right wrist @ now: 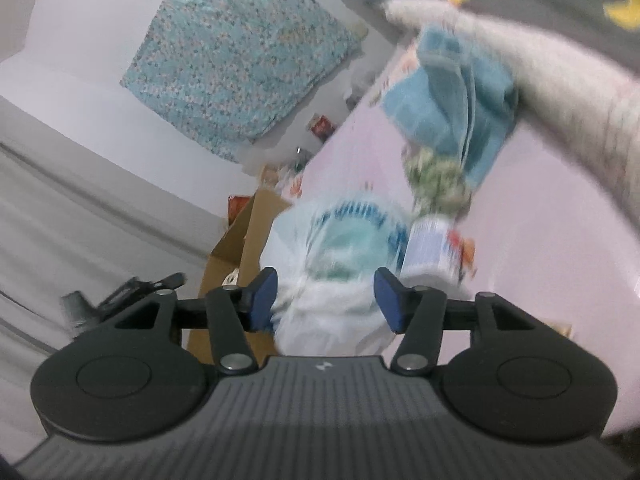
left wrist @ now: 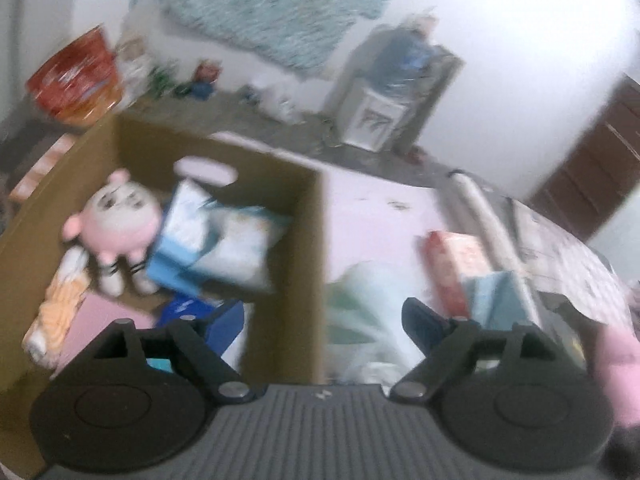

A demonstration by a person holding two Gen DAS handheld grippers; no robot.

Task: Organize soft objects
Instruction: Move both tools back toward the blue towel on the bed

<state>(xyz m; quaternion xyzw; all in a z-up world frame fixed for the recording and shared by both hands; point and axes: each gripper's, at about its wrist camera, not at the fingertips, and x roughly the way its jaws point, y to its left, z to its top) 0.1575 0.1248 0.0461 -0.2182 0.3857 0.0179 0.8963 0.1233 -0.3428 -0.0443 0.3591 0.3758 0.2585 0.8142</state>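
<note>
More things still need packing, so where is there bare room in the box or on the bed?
In the cardboard box, only the near-left floor beside the orange striped cloth is bare; the pink doll and blue packets crowd the rest. The pink sheet beyond the box wall is free.

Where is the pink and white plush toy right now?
In the left wrist view, the pink and white plush toy lies inside the brown cardboard box, left of the blue-and-white packs.
</note>
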